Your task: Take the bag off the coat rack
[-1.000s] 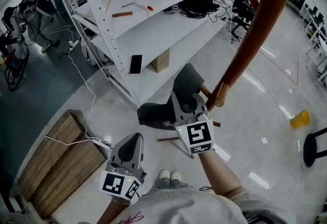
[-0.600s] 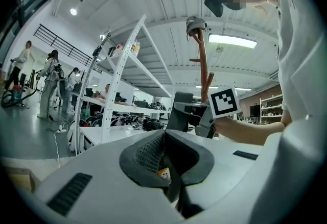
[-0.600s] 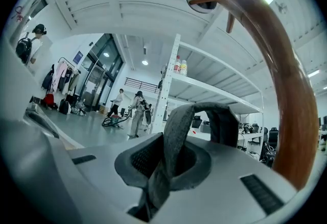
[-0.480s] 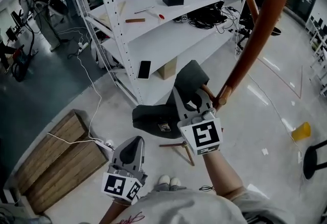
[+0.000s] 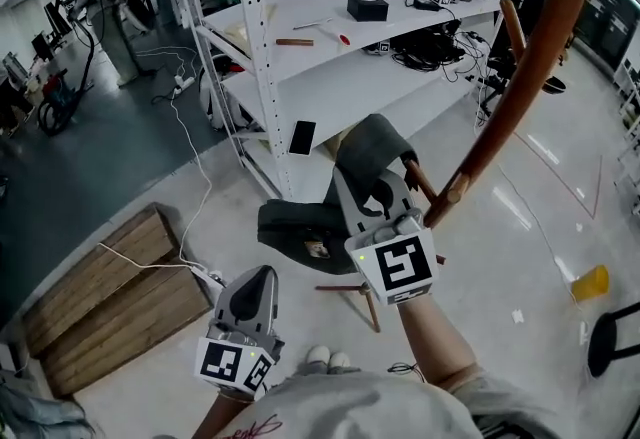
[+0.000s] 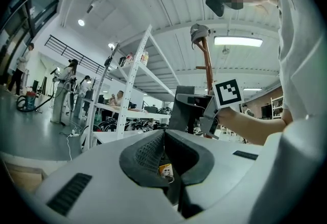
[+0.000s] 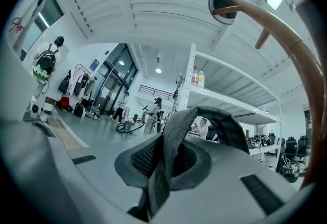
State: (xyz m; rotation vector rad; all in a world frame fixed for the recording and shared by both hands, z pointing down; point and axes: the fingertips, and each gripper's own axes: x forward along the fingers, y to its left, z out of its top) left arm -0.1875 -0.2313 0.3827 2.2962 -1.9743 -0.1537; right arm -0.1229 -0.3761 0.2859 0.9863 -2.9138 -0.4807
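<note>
Bag strap (image 7: 169,133) between right gripper (image 5: 373,189) jaws, bag (image 5: 298,232) below.

The grey-and-white left gripper (image 5: 262,277) hangs low and near, close to the person's left side. Its tips point away and its jaws are pressed together. The grey-and-white right gripper (image 5: 372,192) is held farther out and higher, on a bare right forearm (image 5: 432,327) stretched forward. Its jaws are clamped on a grey fabric strap (image 7: 173,131) that rises between the dark ribbed pads (image 7: 145,156).
</note>
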